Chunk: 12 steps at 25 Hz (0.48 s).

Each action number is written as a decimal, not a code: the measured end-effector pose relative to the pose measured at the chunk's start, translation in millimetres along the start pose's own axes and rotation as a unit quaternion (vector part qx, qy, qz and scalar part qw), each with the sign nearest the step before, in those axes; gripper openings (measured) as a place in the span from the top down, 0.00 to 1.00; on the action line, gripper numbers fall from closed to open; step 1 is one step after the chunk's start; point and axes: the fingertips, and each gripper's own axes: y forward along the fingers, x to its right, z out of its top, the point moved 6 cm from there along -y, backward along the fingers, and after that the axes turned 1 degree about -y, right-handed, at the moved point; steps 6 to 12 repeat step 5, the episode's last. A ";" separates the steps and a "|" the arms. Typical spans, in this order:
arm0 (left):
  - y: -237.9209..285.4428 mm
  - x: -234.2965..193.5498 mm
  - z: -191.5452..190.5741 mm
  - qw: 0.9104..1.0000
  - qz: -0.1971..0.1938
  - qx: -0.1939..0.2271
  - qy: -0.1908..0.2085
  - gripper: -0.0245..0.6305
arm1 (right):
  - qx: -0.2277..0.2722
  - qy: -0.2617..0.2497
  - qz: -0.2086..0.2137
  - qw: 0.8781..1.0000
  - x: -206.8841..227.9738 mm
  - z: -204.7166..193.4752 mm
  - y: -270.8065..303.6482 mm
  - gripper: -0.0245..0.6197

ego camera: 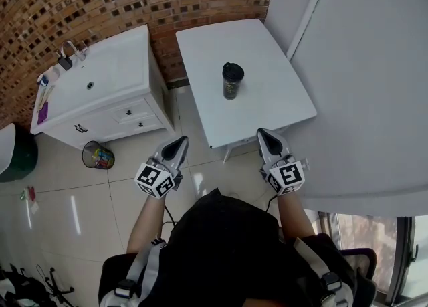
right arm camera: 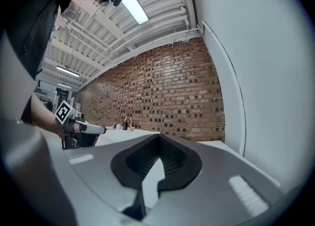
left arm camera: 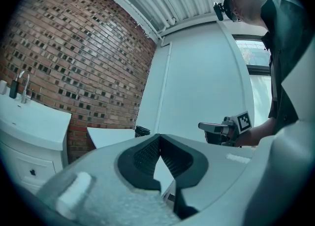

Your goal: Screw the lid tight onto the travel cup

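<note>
white rectangular table [ego camera: 271,88], one dark travel cup [ego camera: 231,83] standing upright near its middle, black lid [ego camera: 233,69] on top

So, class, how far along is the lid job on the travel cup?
Done: the lid sits on the travel cup on the white table; tightness unclear. In hand: nothing; left gripper and right gripper are shut, empty, short of the table. Left: hold cup, twist lid.

The person is wearing a dark short-sleeved top [ego camera: 227,252] under grey shoulder straps [ego camera: 148,269] with black buckles [ego camera: 124,291]. The left tool [ego camera: 182,140] and right tool [ego camera: 264,132] are showing light-grey pointed shells, black ribbed pads [left arm camera: 145,156], white cubes [ego camera: 156,180] with black square markers, and a thin dark cable [ego camera: 270,202].
</note>
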 end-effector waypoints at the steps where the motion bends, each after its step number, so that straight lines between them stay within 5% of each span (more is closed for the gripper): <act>1: 0.9 0.5 -0.7 1.000 -0.001 -0.001 -0.001 0.96 | 0.000 0.000 0.000 1.000 0.1 0.0 0.1 0.96; 12: 5.2 1.7 -5.0 1.000 -0.005 -0.004 -0.002 0.96 | -0.002 0.003 0.000 1.000 0.4 -0.5 1.3 0.96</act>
